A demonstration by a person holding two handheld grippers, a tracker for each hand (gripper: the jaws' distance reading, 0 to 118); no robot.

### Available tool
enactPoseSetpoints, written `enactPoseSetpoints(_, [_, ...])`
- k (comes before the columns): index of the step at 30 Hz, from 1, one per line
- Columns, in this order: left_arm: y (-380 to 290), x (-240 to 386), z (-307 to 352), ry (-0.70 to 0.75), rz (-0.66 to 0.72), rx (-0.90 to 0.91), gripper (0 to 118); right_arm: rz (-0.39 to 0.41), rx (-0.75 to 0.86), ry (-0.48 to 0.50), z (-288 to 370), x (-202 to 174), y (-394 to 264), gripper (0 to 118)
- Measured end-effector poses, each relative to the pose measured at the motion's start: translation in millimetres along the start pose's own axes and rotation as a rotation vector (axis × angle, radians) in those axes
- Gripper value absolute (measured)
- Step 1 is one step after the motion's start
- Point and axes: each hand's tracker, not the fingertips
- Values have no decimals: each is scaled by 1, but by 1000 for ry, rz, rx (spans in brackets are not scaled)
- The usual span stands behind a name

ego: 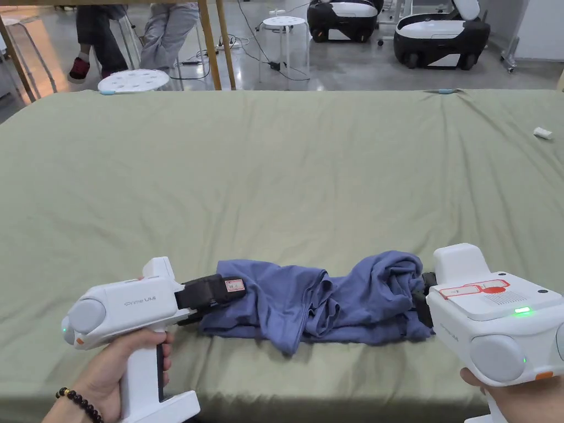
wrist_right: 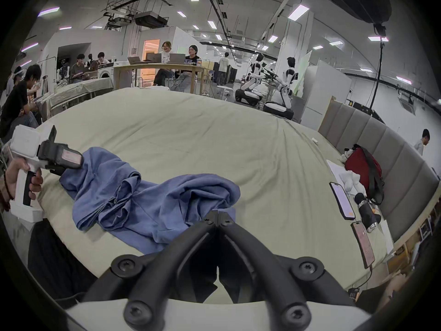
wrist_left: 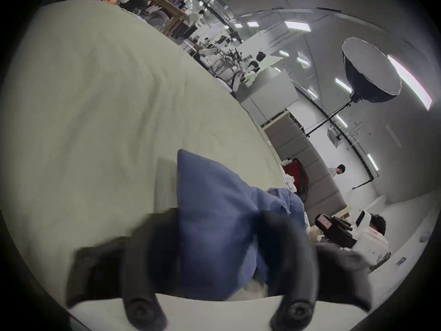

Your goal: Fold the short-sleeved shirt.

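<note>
A blue short-sleeved shirt (ego: pixel 330 305) lies bunched in a long crumpled strip near the front edge of the green-sheeted bed (ego: pixel 275 176). My left gripper (ego: pixel 231 294) is at the shirt's left end. In the left gripper view its jaws stand apart, blurred, with blue cloth (wrist_left: pixel 210 204) between them (wrist_left: pixel 218 236). My right gripper (ego: pixel 421 300) is at the shirt's right end. In the right gripper view its tips meet (wrist_right: pixel 218 215), pinched on a raised fold of the shirt (wrist_right: pixel 143 204). The left gripper (wrist_right: pixel 76 163) shows there too, farther off.
A small white object (ego: pixel 542 133) lies on the sheet at far right. Two phones (wrist_right: pixel 342 201), a red bag (wrist_right: pixel 362 166) and a grey padded headboard (wrist_right: pixel 381 133) line the bed's right side. White stools (ego: pixel 134 81), wheeled robots (ego: pixel 440 33) and seated people are beyond the far edge.
</note>
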Motion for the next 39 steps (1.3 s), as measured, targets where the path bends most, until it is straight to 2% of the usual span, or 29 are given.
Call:
enactPoseSetpoints(1, [3, -13, -8, 52, 3, 3, 43, 5, -2, -3, 0, 1, 0, 0])
enactPoseSetpoints(2, [3, -17, -11, 41, -6, -2, 39, 8, -5, -4, -1, 2, -1, 0])
enactPoseSetpoints(4, [5, -22, -10, 21, -9, 6, 22, 4, -7, -6, -1, 3, -2, 0])
enactPoseSetpoints(5, [2, -14, -8, 31, -9, 6, 19, 2, -9, -7, -1, 3, -3, 0])
enactPoseSetpoints(8, [0, -9, -6, 69, -70, -4, 18, -5, -17, -6, -3, 2, -5, 0])
enactPoseSetpoints(14, [1, 7, 20, 60, -89, 30, 14, -4, -22, 1, -4, 1, -6, 0])
enactPoseSetpoints(16, [-1, 7, 33, 101, -118, 57, 14, -5, -21, -4, -4, 1, -6, 0])
enactPoseSetpoints(22, [18, -32, 90, 196, -21, 150, 14, -15, -11, -8, -3, 3, -4, 0])
enactPoseSetpoints(26, [19, -32, 97, 224, -52, 117, 14, -14, -7, 0, -3, 0, -4, 0])
enactPoseSetpoints(28, [18, -16, 94, 212, -68, 126, 14, -16, -6, 5, -3, -2, -4, 0])
enactPoseSetpoints(31, [23, 14, 90, 91, -112, 131, 14, -10, -8, 12, -3, -5, -5, 0])
enactPoseSetpoints(33, [25, 38, 83, 66, -162, 125, 14, -5, -9, 13, -3, -5, -5, 0])
enactPoseSetpoints(37, [23, 82, 51, -51, -181, 85, 14, -17, -9, 9, -2, -3, -7, 0])
enactPoseSetpoints(39, [18, 99, 28, -56, -199, 63, 14, -20, -9, 6, 0, -1, -9, 0])
